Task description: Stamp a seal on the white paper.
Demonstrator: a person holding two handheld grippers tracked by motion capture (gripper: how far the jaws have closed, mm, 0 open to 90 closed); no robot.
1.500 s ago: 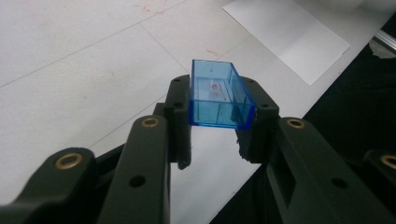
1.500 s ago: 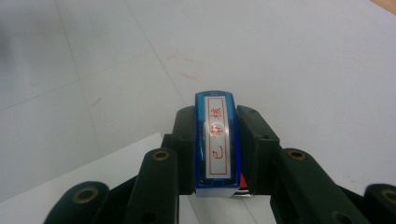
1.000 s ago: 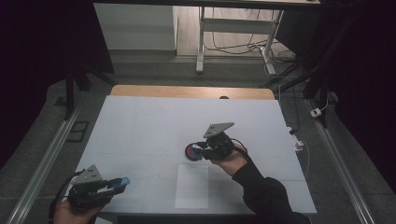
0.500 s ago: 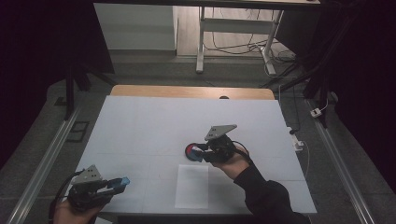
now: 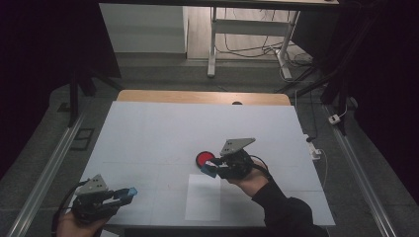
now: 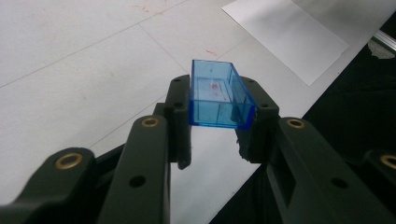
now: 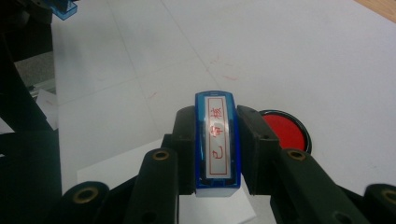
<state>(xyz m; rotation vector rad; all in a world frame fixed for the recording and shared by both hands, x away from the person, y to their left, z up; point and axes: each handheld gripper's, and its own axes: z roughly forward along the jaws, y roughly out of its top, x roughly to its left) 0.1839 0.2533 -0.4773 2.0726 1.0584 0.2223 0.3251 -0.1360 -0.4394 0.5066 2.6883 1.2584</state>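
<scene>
Overhead, a pale white table top point(image 5: 163, 133) is taking up the middle of a dim room, with a strip of bare wood point(image 5: 197, 97) showing along its far edge and faint red smudges marking the surface. A white sheet of paper point(image 5: 203, 197) is lying near the front edge. Just beyond it, a round red ink pad point(image 5: 203, 158) in a black rim is sitting on the table.

The right gripper point(image 5: 211, 168) is clamping a blue rectangular stamp point(image 7: 217, 140) between its black jaws (red characters are showing on the stamp's white face), hovering between the ink pad and the paper. The left gripper point(image 5: 129, 193) is pinching a clear blue plastic cap point(image 6: 218, 95), open and hollow, low over the table's near-left corner.

Beyond the table, grey floor is stretching toward a white metal table leg frame point(image 5: 247, 39) with cables point(image 5: 257, 49) trailing beneath it. A metal rail point(image 5: 44, 177) is running along the left side, another along the right.
</scene>
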